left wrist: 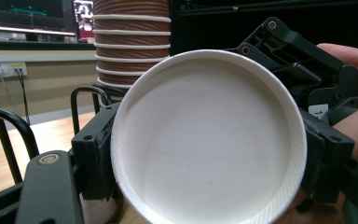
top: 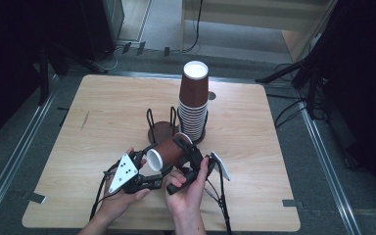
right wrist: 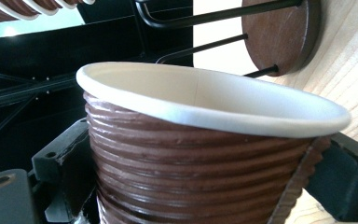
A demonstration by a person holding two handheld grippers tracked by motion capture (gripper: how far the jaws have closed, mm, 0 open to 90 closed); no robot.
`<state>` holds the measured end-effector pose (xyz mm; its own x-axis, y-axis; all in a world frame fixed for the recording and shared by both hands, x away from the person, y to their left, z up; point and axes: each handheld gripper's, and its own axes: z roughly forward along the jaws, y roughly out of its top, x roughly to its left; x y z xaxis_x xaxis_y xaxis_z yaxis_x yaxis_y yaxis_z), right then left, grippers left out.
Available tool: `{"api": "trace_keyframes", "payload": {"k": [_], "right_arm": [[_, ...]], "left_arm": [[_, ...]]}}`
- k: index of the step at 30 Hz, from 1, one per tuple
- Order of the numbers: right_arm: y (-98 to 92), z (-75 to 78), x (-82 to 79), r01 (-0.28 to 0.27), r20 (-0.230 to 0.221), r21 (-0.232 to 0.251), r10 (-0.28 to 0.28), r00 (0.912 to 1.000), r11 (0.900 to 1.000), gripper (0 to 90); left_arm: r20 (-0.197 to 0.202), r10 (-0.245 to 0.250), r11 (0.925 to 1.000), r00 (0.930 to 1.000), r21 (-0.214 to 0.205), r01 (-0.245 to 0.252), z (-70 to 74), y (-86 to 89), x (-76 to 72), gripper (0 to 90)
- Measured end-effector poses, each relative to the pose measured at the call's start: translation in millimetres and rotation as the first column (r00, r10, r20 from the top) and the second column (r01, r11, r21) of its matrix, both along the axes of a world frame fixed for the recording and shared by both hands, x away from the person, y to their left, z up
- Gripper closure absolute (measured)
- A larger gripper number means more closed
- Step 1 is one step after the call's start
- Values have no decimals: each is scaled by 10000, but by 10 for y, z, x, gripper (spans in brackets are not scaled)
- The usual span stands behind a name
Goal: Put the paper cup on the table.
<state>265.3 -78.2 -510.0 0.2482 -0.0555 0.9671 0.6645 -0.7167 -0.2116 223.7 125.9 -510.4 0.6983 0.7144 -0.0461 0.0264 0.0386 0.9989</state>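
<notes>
From the high view, nearest me are my hands, with the right gripper [top: 185, 154] pinching a ribbed brown cup [top: 169, 151] on its side, mouth toward the left gripper [top: 144, 169], just short of the stack of cups [top: 194, 105] on the wire rack [top: 160, 128]. The left gripper view adds the cup's white inside and a jaw beside its rim; I cannot tell whether that gripper grips. The right gripper view confirms both jaws pressed on the ribbing; I judge a handover or restacking comes next, needing a gentle squeeze.

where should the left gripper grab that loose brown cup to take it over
Judging by its pose, at the ribbed wall just behind the white rim. The cup lies sideways in the right gripper, mouth toward the left gripper, so come from the mouth side with jaws straddling the body.
</notes>
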Motion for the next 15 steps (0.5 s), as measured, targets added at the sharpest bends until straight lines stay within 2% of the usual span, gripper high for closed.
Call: {"api": "trace_keyframes", "payload": {"k": [4, 8, 10, 15], "right_arm": [[11, -3, 0, -121, -3, 15, 121, 9999, 9999, 90], [19, -9, 10, -394, 215, -62, 395, 9990, 9992, 102], [11, -10, 14, -426, 313, -24, 426, 9986, 9991, 103], [-57, 5, 16, -312, 727, -181, 325, 9968, 9993, 103]], "left_arm": [[-58, 61, 10000, 10000, 61, -61, 4, 21, -17, 217], [-50, 261, 9995, 9996, 195, -260, -8, 15, -45, 204], [-195, 284, 9989, 9994, 375, -277, -5, 9, -60, 194], [-600, 276, 9984, 9978, 499, -246, -7, 15, -62, 88]]}}
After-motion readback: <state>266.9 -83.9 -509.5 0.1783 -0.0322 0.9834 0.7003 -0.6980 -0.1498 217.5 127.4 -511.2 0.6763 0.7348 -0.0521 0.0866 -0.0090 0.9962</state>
